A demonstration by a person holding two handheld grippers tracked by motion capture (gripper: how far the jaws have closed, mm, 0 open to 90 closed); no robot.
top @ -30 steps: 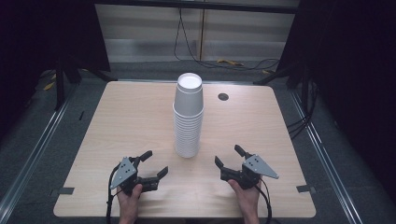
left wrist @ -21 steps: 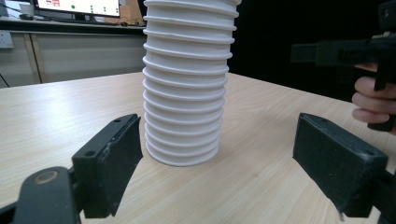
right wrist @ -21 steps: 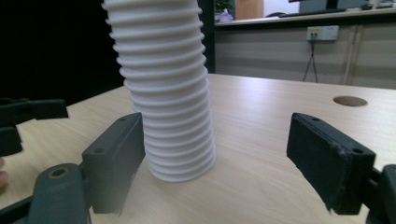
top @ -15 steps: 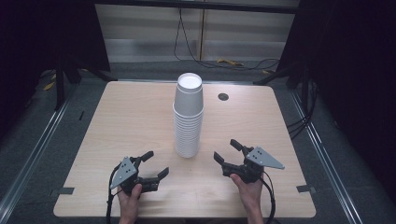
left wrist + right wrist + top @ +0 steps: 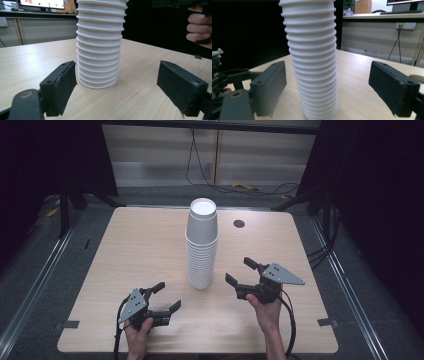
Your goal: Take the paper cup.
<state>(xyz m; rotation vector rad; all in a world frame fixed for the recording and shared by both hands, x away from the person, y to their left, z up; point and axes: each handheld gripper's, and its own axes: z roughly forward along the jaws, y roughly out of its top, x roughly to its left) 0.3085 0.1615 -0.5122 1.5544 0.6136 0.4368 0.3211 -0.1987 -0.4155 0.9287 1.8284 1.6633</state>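
Stack of cups (image 5: 202,245) upright mid-desk (image 5: 125,250). Left tongs (image 5: 161,296) and right tongs (image 5: 242,272) both gaping, empty, flanking it. Advise: steady lower stack, pinch top rim squarely.

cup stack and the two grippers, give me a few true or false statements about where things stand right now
1. The stack of white paper cups stands upright on the wooden table. True.
2. The right gripper is shut on the stack. False: its jaws are wide open and clear of the cups.
3. The left gripper is open, short of the stack. True.
4. The cups lie scattered singly over the table. False: they are nested in one column.
5. A small dark round hole sits in the table beyond the stack. True.
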